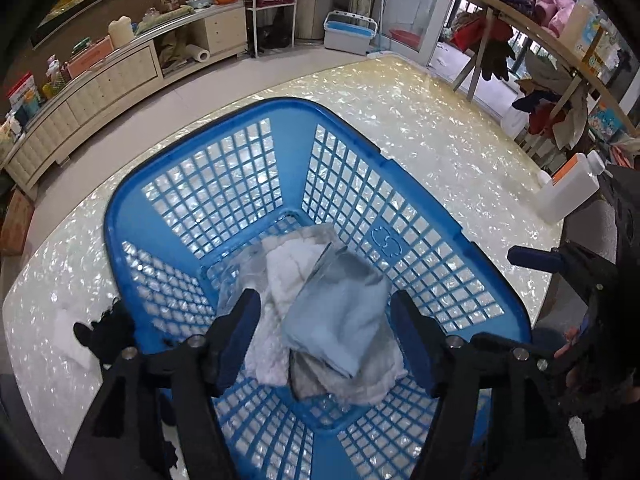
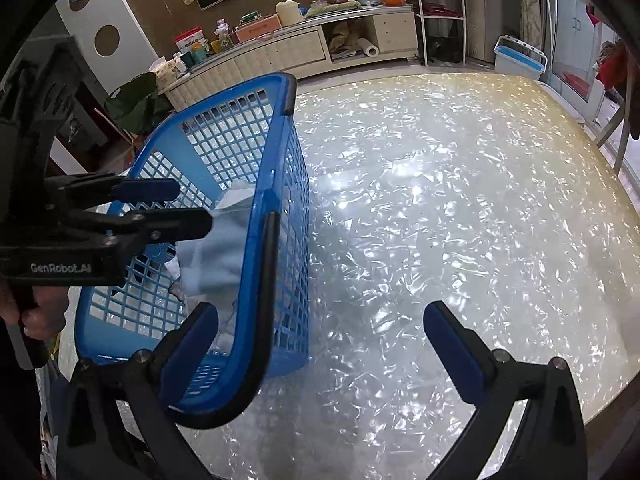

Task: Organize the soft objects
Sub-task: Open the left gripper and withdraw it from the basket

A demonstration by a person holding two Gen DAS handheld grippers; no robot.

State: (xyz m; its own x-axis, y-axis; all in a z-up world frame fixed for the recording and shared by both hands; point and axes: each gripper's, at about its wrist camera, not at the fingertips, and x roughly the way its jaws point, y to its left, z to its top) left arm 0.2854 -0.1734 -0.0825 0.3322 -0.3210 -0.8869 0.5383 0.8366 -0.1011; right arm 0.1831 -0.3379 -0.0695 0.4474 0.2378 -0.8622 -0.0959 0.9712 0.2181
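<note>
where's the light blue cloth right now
In the left wrist view the light blue cloth lies inside the blue basket, on top of the white cloths, below the open left gripper.

My left gripper [image 1: 326, 334] hangs with jaws apart above the pale blue cloth [image 1: 340, 320] in the blue basket [image 1: 404, 184].

basket [image 1: 352, 168]: glossy blue plastic lattice | cloths [image 1: 340, 320]: soft matt fabric | tabletop [image 2: 460, 200]: glossy pearly shell-like finish
</note>
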